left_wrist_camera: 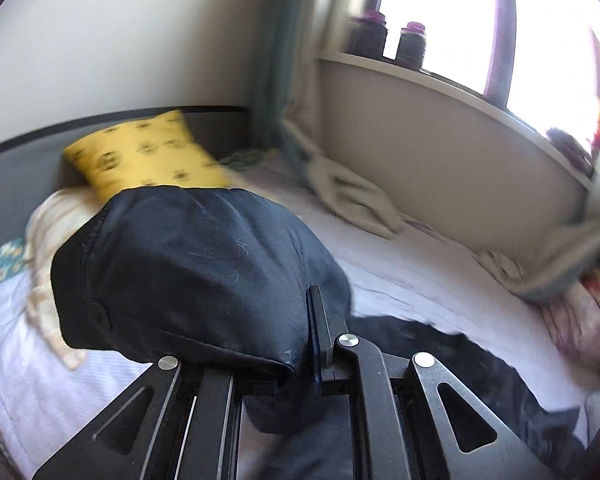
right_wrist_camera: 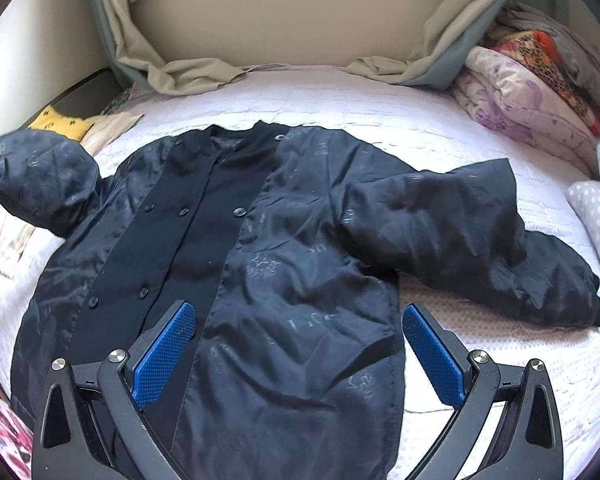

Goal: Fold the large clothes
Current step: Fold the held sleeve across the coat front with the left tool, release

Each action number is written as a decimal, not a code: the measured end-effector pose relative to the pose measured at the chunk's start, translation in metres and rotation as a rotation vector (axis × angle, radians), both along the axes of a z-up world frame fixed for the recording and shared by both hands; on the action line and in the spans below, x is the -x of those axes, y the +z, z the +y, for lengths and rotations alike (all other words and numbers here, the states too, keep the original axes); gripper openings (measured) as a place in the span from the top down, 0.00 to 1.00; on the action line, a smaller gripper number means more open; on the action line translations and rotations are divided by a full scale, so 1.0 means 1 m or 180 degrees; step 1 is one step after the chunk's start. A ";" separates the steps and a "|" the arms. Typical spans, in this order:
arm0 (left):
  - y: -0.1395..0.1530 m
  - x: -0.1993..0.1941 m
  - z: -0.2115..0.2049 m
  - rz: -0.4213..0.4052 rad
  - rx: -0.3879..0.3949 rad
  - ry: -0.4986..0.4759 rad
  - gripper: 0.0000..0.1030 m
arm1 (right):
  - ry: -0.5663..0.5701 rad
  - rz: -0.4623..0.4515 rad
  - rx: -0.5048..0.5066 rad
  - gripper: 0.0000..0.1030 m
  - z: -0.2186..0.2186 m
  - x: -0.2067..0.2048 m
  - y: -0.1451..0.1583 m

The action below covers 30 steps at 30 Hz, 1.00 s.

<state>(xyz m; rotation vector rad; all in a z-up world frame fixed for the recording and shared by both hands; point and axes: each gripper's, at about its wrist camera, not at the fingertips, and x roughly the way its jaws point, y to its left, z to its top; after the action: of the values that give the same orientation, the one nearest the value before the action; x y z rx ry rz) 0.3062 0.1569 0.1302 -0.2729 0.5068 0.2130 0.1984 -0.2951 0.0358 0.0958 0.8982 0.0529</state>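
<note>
A dark navy padded jacket (right_wrist_camera: 284,264) lies front-up and buttoned on the white bedspread (right_wrist_camera: 380,116), collar toward the window. Its right sleeve (right_wrist_camera: 480,232) lies spread out to the right. Its left sleeve (right_wrist_camera: 40,176) is lifted off the bed at the left edge. In the left wrist view my left gripper (left_wrist_camera: 300,344) is shut on that sleeve (left_wrist_camera: 196,276), which bulges over the fingers and hides the left one. My right gripper (right_wrist_camera: 298,348) is open, its blue pads (right_wrist_camera: 164,354) hovering over the jacket's lower hem.
A yellow patterned pillow (left_wrist_camera: 148,156) and a striped cloth (left_wrist_camera: 48,264) lie at the head of the bed. Curtains (right_wrist_camera: 172,68) pool on the bed by the wall. Folded quilts (right_wrist_camera: 524,96) are stacked at the right. Jars (left_wrist_camera: 410,44) stand on the windowsill.
</note>
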 end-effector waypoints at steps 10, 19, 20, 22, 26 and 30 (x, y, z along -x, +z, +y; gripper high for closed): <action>-0.059 -0.040 -0.168 0.0609 -0.0462 -0.0776 0.86 | -0.0119 -0.0090 -0.0103 0.00 -0.013 0.005 0.012; -0.154 -0.027 -0.262 0.1149 -0.1212 -0.1360 0.67 | -0.0160 -0.0096 -0.0240 0.00 -0.024 0.004 0.016; -0.158 -0.021 -0.269 0.1151 -0.1261 -0.1447 0.59 | -0.0164 -0.0099 -0.0233 0.00 -0.024 0.004 0.016; -0.161 -0.009 -0.279 0.1161 -0.1357 -0.1578 0.30 | -0.0171 -0.0089 -0.0227 0.00 -0.024 0.002 0.015; -0.161 0.021 -0.289 0.1197 -0.1464 -0.1870 0.18 | -0.0192 -0.0035 -0.0246 0.00 -0.027 0.000 0.011; -0.152 0.048 -0.273 0.1323 -0.1288 -0.2104 0.18 | -0.0256 -0.0012 -0.0234 0.00 -0.032 -0.001 0.007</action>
<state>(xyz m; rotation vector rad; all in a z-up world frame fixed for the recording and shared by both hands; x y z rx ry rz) 0.2585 -0.1163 -0.0216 0.3470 0.9194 -0.2805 0.1998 -0.3272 0.0427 0.2003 0.8878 0.0112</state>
